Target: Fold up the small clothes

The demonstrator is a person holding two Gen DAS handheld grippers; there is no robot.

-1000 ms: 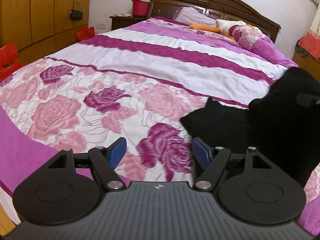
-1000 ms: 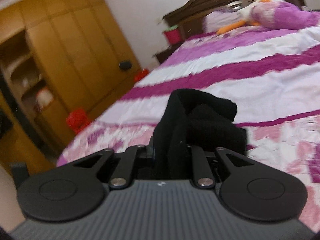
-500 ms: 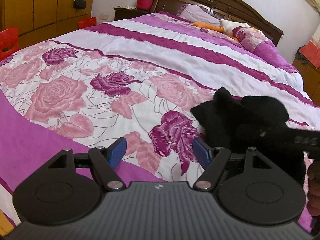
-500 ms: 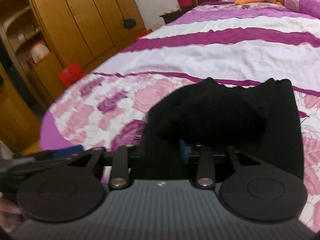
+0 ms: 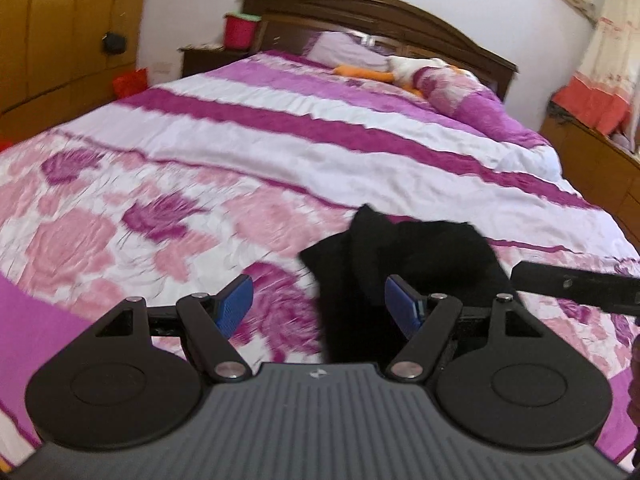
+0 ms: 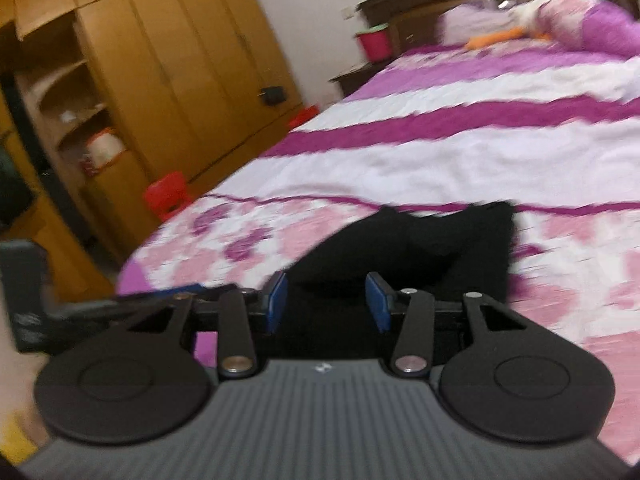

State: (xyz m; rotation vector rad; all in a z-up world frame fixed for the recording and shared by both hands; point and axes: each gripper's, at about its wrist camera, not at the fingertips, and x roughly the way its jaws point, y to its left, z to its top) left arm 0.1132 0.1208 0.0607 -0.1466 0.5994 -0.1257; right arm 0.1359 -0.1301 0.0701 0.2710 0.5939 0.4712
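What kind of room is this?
A bedroom, most likely at home: a big bed with a dark wooden headboard, a pillow at its top, and a tall wooden wardrobe beside it.

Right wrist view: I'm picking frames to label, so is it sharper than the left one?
No: the right wrist view is smeared throughout, bedspread and wardrobe soft; the left wrist view blurs mainly the near roses, the headboard staying crisp; the black garment lacks detail in both.
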